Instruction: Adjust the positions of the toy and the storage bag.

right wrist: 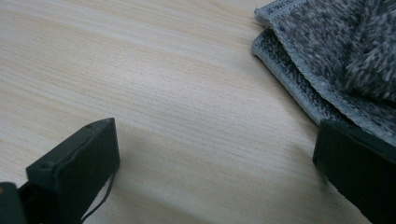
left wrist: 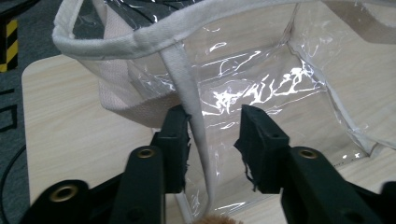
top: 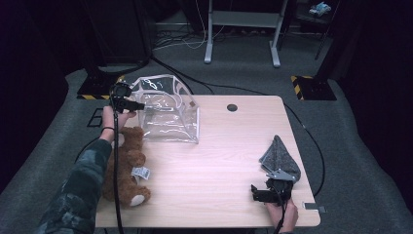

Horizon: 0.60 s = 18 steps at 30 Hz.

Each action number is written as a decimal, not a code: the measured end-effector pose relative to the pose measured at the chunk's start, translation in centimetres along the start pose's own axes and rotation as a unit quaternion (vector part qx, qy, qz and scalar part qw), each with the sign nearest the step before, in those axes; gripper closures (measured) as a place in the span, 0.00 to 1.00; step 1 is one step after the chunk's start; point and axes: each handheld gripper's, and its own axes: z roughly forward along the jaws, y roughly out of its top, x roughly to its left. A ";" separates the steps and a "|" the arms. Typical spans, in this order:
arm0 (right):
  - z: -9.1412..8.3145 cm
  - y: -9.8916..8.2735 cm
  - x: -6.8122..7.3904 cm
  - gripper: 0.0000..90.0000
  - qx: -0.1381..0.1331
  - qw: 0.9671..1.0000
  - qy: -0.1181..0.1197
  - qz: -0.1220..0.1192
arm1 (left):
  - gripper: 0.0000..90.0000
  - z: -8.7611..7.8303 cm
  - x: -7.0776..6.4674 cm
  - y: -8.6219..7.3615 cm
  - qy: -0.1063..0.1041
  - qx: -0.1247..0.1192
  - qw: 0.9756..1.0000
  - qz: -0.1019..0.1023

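Straddling the white fabric strap [left wrist: 198, 121] of the clear plastic bag [top: 168, 114], the left gripper [left wrist: 212, 140] stands parted, one pad touching it; brown teddy bear [top: 127, 165] just beside. Right gripper [right wrist: 210, 172] gapes beside grey knitted cloth [right wrist: 336, 56].

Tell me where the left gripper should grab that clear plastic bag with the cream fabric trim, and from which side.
Grip the cream fabric strap running down the clear plastic bag below its rim, from the teddy-bear side. The strap is thicker than the slippery film and already stands between the jaws of the left gripper. One pad touches it, the other stands clear, so closing further should probably catch it.
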 end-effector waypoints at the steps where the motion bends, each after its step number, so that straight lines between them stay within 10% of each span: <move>1: 0.0 0.0 0.0 0.00 0.000 1.000 0.000 0.000 | 0.75 0.0 0.1 0.0 0.001 -0.001 1.000 0.001; 9: 0.0 0.0 0.0 0.00 0.000 1.000 0.000 0.000 | 0.89 0.5 -0.3 -0.7 0.033 -0.022 0.999 0.018; 18: 0.0 0.0 0.0 0.00 0.000 1.000 0.000 0.000 | 0.92 0.5 -1.0 -0.5 0.015 -0.026 0.999 0.020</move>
